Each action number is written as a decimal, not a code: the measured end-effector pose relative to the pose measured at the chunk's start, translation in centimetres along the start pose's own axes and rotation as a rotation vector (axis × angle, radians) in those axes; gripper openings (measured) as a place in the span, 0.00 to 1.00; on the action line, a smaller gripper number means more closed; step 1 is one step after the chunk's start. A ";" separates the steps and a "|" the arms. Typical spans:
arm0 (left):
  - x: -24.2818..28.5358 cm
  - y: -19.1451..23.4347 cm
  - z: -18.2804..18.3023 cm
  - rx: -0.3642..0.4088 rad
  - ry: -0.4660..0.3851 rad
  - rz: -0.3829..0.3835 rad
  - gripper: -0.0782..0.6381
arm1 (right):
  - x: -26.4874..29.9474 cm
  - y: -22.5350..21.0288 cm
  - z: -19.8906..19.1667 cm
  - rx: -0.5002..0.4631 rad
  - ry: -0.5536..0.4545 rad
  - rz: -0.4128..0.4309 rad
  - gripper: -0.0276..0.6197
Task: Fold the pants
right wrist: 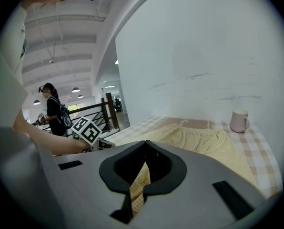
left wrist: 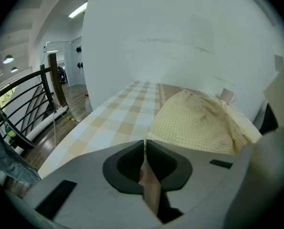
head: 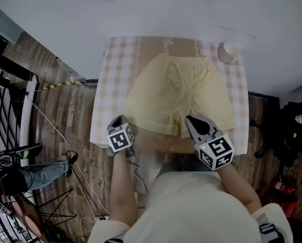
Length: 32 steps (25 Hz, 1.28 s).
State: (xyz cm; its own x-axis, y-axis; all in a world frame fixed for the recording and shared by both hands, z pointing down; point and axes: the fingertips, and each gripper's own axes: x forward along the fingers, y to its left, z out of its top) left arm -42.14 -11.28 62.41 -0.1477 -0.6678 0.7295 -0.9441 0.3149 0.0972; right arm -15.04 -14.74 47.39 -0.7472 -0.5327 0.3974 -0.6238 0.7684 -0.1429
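Pale yellow checked pants [head: 179, 92], short-legged, lie flat on the checked tablecloth [head: 110, 85], waistband at the far side and leg hems toward me. My left gripper [head: 123, 120] sits at the near left hem corner. In the left gripper view its jaws [left wrist: 145, 140] are closed tip to tip right on the corner of the pants [left wrist: 199, 123]. My right gripper [head: 189, 118] is at the near right hem. In the right gripper view yellow checked cloth shows pinched inside that gripper [right wrist: 145, 143], with the rest of the pants [right wrist: 199, 140] spread beyond.
A pale pink mug [head: 228, 52] stands at the table's far right corner, beside the waistband, also seen as the mug [right wrist: 239, 120]. A white wall backs the table. A black railing [head: 9, 100], floor cables and a bystander's leg [head: 39, 171] are on the left.
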 end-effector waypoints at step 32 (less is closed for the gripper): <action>-10.2 -28.6 6.8 0.063 -0.226 -0.476 0.13 | -12.4 -10.8 -0.2 0.057 -0.105 -0.159 0.04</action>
State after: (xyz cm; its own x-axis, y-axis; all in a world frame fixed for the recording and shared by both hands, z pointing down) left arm -15.61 -18.08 47.63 0.2486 -0.8578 0.4498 -0.9369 -0.0950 0.3365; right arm 0.97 -16.38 44.20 -0.6561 -0.6824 0.3223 -0.7457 0.6519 -0.1379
